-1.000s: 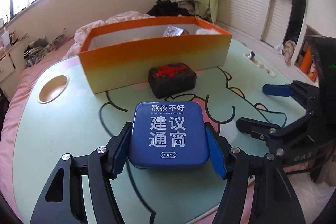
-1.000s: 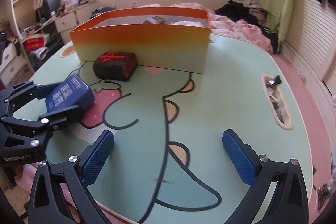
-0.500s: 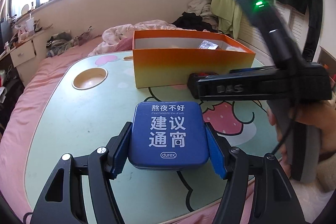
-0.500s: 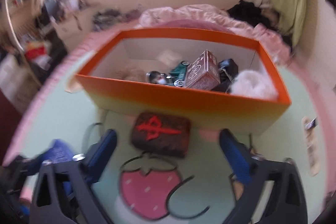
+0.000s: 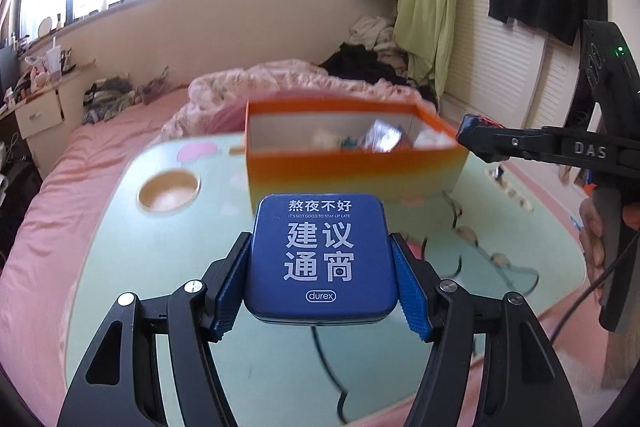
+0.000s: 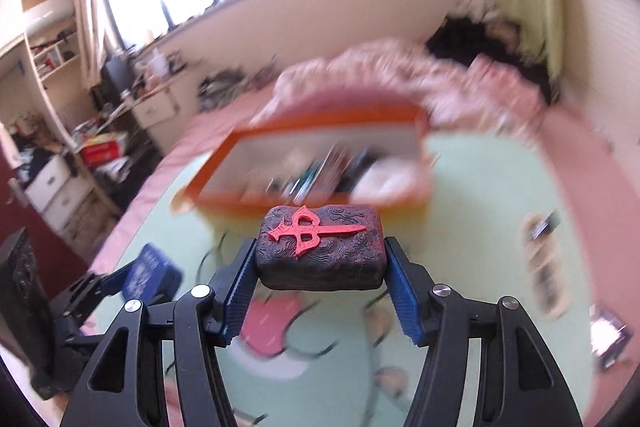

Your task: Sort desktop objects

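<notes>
My left gripper [image 5: 320, 291] is shut on a blue square tin [image 5: 321, 255] with white lettering and holds it above the green table [image 5: 160, 267]. My right gripper [image 6: 318, 287] is shut on a dark textured box with a red emblem [image 6: 320, 247] and holds it in the air in front of the orange box [image 6: 316, 163]. The orange box [image 5: 352, 163] is open-topped and holds several small items. In the left wrist view the right gripper [image 5: 480, 135] reaches over the orange box's right end. In the right wrist view the blue tin [image 6: 148, 271] shows at lower left.
The table lies on a pink bed [image 5: 80, 163]. It has a round cup recess [image 5: 168, 191] at the left and a slot [image 6: 540, 259] at the right. A quilt and clothes [image 5: 360, 75] are piled behind the box. Shelves and drawers [image 6: 56, 147] stand at the left.
My right gripper has closed on the dark emblem box and lifted it off the table toward the orange box. My left gripper has raised the blue tin and swung toward the box.
</notes>
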`<state>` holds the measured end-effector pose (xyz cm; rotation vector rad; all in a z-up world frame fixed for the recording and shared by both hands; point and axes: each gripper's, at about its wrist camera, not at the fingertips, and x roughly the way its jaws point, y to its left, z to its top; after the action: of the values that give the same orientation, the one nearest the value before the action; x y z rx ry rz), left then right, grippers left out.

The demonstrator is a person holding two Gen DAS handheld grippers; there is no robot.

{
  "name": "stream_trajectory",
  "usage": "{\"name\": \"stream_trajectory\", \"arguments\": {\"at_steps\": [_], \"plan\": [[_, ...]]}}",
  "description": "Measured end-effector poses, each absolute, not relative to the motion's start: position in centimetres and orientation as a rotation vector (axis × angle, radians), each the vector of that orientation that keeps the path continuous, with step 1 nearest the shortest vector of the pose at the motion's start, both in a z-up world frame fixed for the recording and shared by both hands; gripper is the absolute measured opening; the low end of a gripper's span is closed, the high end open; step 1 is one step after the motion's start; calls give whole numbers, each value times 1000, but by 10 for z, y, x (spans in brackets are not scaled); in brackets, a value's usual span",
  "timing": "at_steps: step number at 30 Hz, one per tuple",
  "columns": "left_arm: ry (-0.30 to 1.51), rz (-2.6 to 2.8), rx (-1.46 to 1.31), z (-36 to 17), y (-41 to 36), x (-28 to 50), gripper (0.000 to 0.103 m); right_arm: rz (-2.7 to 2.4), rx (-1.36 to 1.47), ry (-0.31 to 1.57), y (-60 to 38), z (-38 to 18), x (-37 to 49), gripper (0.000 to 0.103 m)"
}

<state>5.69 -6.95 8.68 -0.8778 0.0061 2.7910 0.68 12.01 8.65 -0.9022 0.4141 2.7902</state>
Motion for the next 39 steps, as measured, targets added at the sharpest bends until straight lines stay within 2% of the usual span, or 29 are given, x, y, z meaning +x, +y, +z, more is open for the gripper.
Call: {"name": "stream_trajectory", "arguments": {"at_steps": [6,9,10,11,14,16,19,25,29,32,36,37,38,39], "plan": [[17,2816,-781,132,-54,10,66,2757,-862,383,131,98,-33,61],[9,2806,-845,134,-48,-29,66,2737,-940,554,147,85,-60,61],[12,2796,-888,129,-46,-43,70,2723,-961,619,154,80,-67,61],[22,2780,-967,121,-45,-63,78,2719,-978,657,159,75,-74,61],[-12,2770,-1078,104,-48,-81,79,2709,-1068,710,166,62,-92,62],[-65,2752,-1053,101,-53,-74,79,2711,-1021,726,168,65,-86,64],[-126,2746,-1009,101,-64,-59,79,2742,-935,674,161,75,-66,73],[-108,2749,-1076,87,-68,-28,79,2777,-883,508,135,82,-19,74],[-129,2682,-1198,56,-61,-7,79,2724,-1042,387,108,53,6,75],[-192,2625,-1321,34,-57,2,79,2694,-1203,401,95,24,18,75],[-76,2742,-1313,31,-47,18,85,2622,-1243,389,92,2,31,75],[-66,2736,-1316,27,-45,19,89,2615,-1222,370,92,-3,33,79],[-18,2758,-1288,23,-40,21,97,2604,-1200,337,92,-6,35,91],[30,2778,-1296,19,-37,21,101,2584,-1195,315,92,-10,35,97]]}}
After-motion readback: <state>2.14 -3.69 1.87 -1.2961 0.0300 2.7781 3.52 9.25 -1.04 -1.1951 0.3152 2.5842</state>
